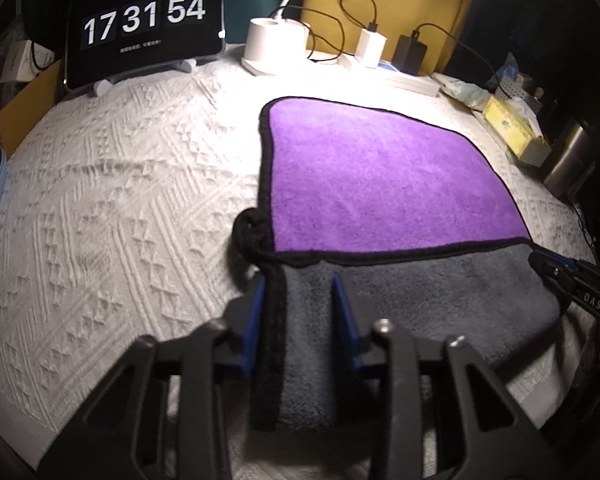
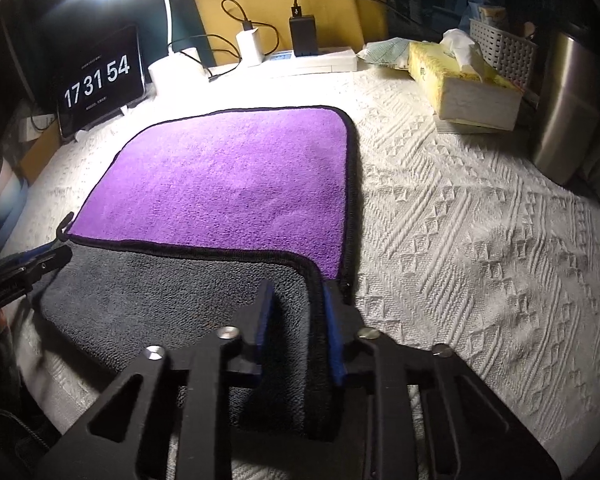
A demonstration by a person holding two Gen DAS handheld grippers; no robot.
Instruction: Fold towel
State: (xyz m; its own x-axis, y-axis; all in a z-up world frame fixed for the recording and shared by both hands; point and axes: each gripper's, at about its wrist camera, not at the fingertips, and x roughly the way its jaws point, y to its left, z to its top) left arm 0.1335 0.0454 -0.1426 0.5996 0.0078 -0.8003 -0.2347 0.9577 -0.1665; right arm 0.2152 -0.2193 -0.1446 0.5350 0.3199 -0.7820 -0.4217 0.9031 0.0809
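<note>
A towel, purple on one side [image 1: 380, 176] and grey on the other, with black trim, lies on a white textured cloth. Its near part is folded over, so the grey side [image 1: 412, 300] faces up. My left gripper [image 1: 300, 292] is shut on the towel's near left edge, with the trim between its blue pads. My right gripper [image 2: 298, 300] is shut on the near right edge of the grey flap [image 2: 172, 300]; purple [image 2: 236, 184] shows beyond. The right gripper also shows in the left wrist view [image 1: 572, 280], and the left gripper in the right wrist view [image 2: 24, 268].
A tablet clock [image 1: 144, 24] stands at the back left beside a white lamp base [image 1: 272, 46]. Chargers and a power strip [image 2: 312, 60] line the back. A tissue box [image 2: 460, 88], a basket [image 2: 500, 48] and a steel flask [image 2: 560, 112] stand at the right.
</note>
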